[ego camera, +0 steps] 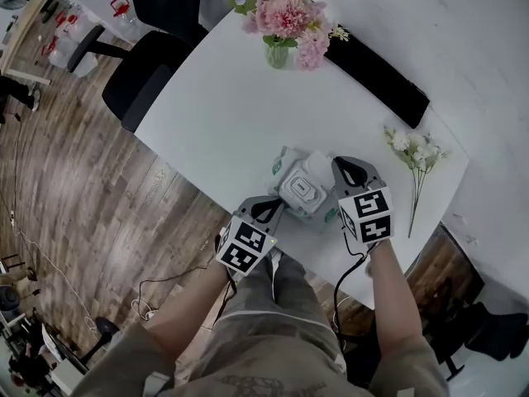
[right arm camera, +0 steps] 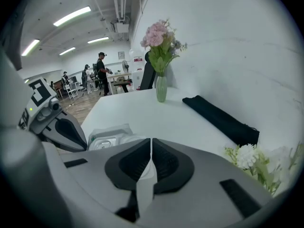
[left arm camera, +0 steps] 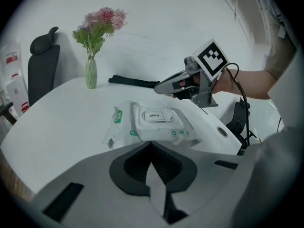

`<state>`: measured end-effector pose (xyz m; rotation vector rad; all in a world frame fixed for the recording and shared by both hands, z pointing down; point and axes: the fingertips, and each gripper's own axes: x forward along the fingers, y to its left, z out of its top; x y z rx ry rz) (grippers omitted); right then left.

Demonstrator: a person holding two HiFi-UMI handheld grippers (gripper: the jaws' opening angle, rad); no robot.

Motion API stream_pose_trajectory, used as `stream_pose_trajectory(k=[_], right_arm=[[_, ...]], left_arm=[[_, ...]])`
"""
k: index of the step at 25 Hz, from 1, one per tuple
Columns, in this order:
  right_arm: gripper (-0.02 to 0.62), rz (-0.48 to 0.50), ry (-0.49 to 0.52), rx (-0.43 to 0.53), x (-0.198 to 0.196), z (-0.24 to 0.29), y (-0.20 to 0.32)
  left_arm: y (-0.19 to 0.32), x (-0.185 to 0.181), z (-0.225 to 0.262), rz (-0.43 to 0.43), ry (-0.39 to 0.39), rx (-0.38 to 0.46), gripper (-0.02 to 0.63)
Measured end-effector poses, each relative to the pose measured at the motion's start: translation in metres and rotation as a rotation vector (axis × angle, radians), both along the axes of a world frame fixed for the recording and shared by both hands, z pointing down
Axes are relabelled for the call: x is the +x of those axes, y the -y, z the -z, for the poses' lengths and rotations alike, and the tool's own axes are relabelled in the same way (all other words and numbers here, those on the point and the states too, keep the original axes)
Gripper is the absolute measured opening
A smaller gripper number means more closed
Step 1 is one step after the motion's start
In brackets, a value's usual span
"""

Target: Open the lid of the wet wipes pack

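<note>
Wet wipes pack [ego camera: 283, 165], tabletop's near edge, lid [ego camera: 294, 197] down: we'd pin it with closed left claw [ego camera: 271, 211], hook the tab [left arm camera: 154, 116] with closed right claw [ego camera: 347, 170].

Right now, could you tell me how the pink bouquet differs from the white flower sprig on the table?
The pink bouquet stands upright in a vase; the white flower sprig lies flat on the table, without one. The bouquet is full and mostly pink; the sprig is thin with few white blooms. Both sit clear of the wet wipes pack.
</note>
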<state>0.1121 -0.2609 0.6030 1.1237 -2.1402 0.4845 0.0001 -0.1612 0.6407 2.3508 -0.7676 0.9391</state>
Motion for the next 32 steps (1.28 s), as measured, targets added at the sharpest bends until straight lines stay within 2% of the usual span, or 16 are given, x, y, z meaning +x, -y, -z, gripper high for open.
stream_pose_trajectory(k=[11, 16, 25, 32], right_arm=[[0.035, -0.023, 0.172, 0.185, -0.003, 0.134, -0.013], [0.035, -0.019, 0.203, 0.302, -0.004, 0.203, -0.031], [0.034, 0.007, 0.273, 0.472, -0.006, 0.302, -0.081], [0.034, 0.019, 0.321, 0.538, -0.012, 0.344, -0.13]], left_arm=[[0.037, -0.007, 0.108, 0.046, -0.075, 0.183, 0.017], [0.044, -0.007, 0.18, 0.036, -0.073, 0.342, 0.017], [0.02, -0.011, 0.279, 0.03, -0.134, 0.512, 0.017], [-0.008, -0.021, 0.331, 0.04, -0.166, 0.604, 0.017]])
